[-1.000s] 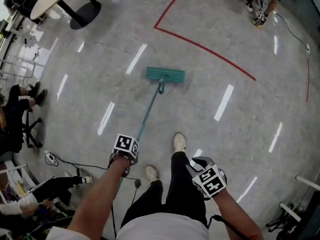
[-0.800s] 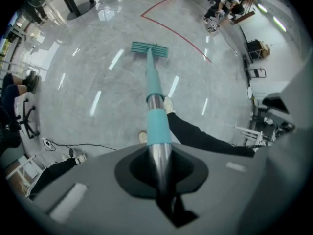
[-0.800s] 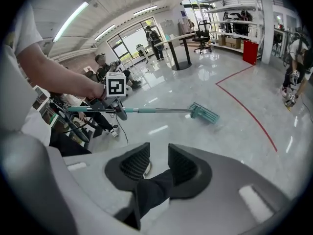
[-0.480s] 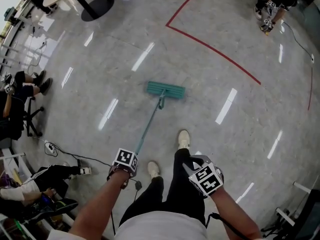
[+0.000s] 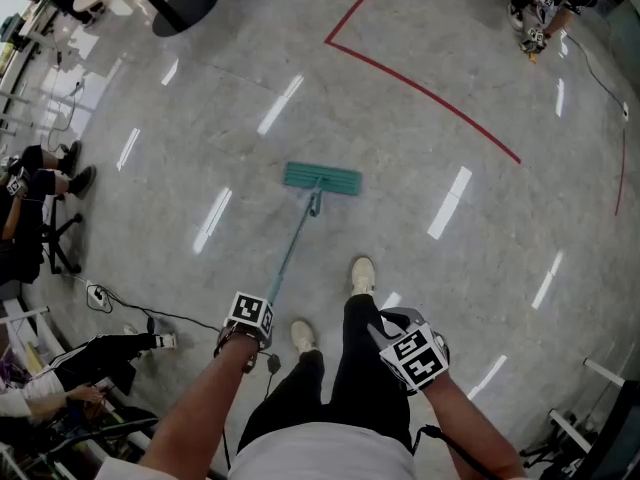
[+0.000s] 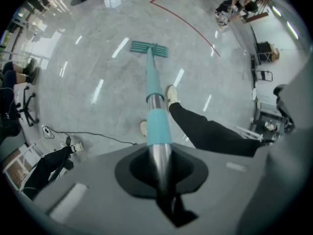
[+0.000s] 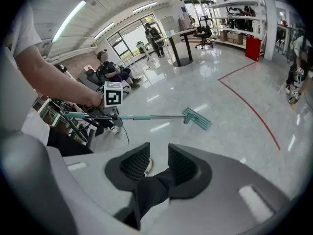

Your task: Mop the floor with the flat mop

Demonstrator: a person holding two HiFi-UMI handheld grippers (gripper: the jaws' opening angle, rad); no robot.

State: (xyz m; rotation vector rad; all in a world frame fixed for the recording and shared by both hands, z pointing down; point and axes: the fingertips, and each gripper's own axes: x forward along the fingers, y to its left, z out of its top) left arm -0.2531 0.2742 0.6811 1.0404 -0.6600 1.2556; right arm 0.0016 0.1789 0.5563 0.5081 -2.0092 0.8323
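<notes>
1. One flat mop: its teal head (image 5: 322, 178) lies flat on the grey polished floor (image 5: 430, 268), ahead of the person and a little to their left, well short of the one red line (image 5: 430, 93) taped across the floor
2. One mop handle (image 5: 292, 243) slopes back from the head to the left gripper (image 5: 246, 326); it is bare metal with a teal sleeve part-way along
3. The left gripper's jaws are clamped on the handle's upper end, on bare metal just above the teal sleeve (image 6: 159, 126)
4. The right gripper (image 7: 159, 163) hangs beside the person's right leg, well apart from the mop; its jaws are spread with nothing between them
5. Handling, as a judgement: the mop looks light and its pole stiff, but the smooth metal may slip or twist in one grip, and the head probably swivels at its joint; a second hold lower down, on the sleeve, would likely steady it
6. Count: one mop, two grippers, the person's two pale shoes (image 5: 362, 275)
7. Further out: one black cable (image 5: 150, 313) trails on the floor at left, near seated people; another person is at far upper right
</notes>
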